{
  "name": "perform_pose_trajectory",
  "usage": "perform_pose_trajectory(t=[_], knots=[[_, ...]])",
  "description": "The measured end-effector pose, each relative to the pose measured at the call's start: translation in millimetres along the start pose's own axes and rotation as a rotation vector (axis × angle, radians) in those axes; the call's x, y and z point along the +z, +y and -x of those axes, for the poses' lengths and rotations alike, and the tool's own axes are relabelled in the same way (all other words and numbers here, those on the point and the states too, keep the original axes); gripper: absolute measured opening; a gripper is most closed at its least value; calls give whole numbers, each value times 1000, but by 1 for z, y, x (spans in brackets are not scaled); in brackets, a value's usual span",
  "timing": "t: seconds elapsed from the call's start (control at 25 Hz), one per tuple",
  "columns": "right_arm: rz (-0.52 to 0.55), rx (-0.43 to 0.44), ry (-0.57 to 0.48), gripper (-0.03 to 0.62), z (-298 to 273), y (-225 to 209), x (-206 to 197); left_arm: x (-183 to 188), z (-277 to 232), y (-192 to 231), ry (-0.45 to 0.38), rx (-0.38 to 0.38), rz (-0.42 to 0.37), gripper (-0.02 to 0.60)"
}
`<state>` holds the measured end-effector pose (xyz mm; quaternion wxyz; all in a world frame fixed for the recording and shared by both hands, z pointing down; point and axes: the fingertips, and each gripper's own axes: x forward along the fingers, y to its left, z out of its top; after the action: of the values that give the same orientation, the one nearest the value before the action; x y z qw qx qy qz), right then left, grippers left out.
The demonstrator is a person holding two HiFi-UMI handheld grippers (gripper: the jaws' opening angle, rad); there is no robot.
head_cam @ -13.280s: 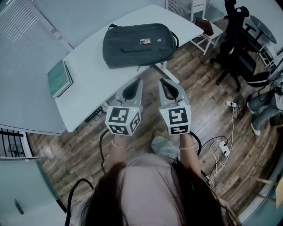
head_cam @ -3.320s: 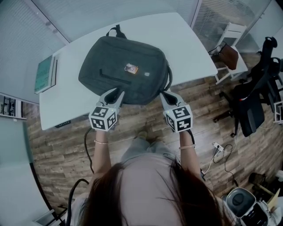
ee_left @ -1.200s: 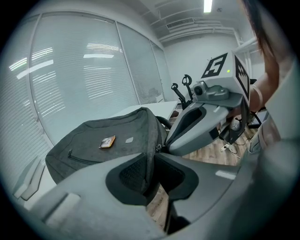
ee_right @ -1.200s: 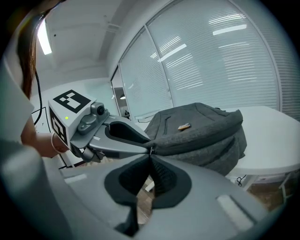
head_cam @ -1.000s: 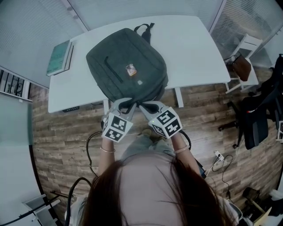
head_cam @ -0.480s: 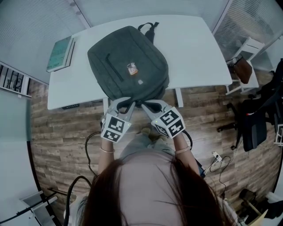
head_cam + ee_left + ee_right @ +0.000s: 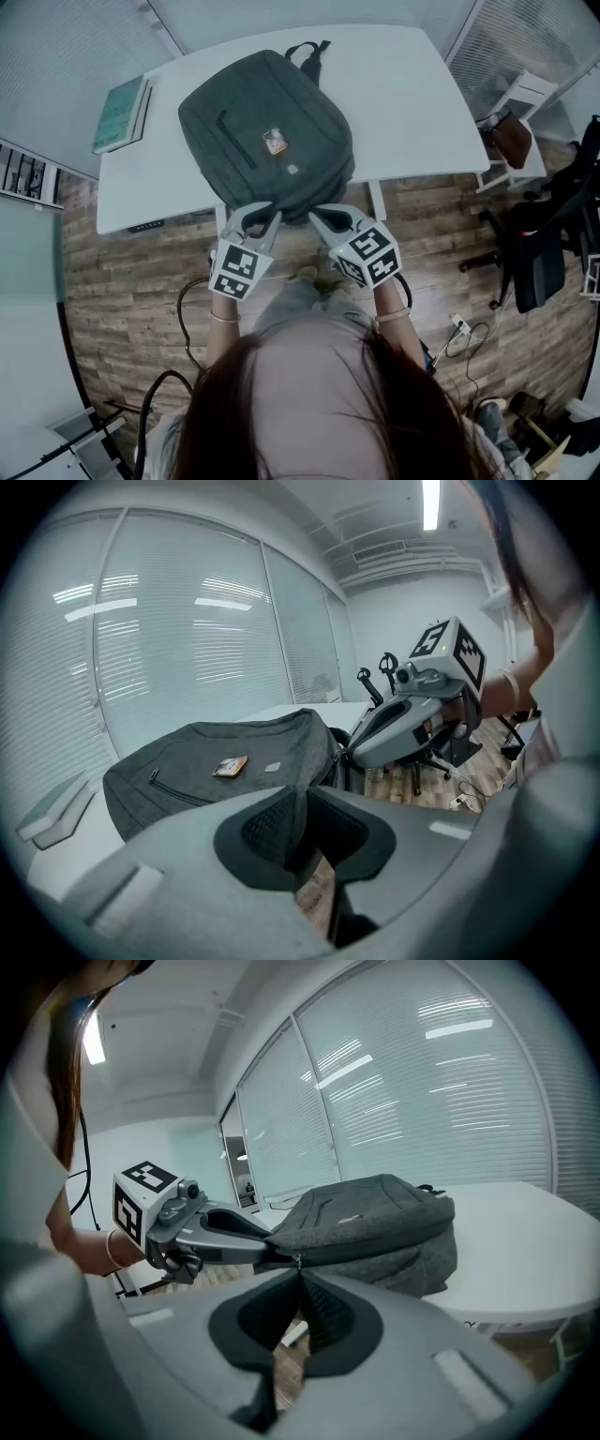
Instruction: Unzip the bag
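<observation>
No words or numbers can be read: the small orange patch [image 7: 274, 141] on the grey bag [image 7: 234, 112] and the green book [image 7: 120, 114] are too small to make out, and the cubes on the left tongs [image 7: 260, 212] and right tongs [image 7: 322, 216] show only black-and-white square patterns.

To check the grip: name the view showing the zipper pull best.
Right gripper view: zipper pull pinched by the right hand-held gripper. Head view: too small to make out. Left gripper view: bag visible, pull not.

Grey bag [image 7: 267, 131] lying on table [image 7: 403, 94], left gripper [image 7: 259, 214], jaws just closing on bag's near edge, right gripper [image 7: 326, 217] touching alongside.
</observation>
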<state>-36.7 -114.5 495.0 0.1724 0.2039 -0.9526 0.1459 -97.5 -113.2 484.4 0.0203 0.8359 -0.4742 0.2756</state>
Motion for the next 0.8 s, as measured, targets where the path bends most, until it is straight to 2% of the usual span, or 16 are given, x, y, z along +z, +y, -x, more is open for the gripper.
perform_pose_trajectory(t=[0.48, 0.8], knots=[[-17, -51, -29, 9, 8, -17, 3, -7, 9, 12, -6, 29, 17, 51], [-12, -45, -34, 9, 4, -15, 7, -18, 23, 28, -9, 77, 71, 52]])
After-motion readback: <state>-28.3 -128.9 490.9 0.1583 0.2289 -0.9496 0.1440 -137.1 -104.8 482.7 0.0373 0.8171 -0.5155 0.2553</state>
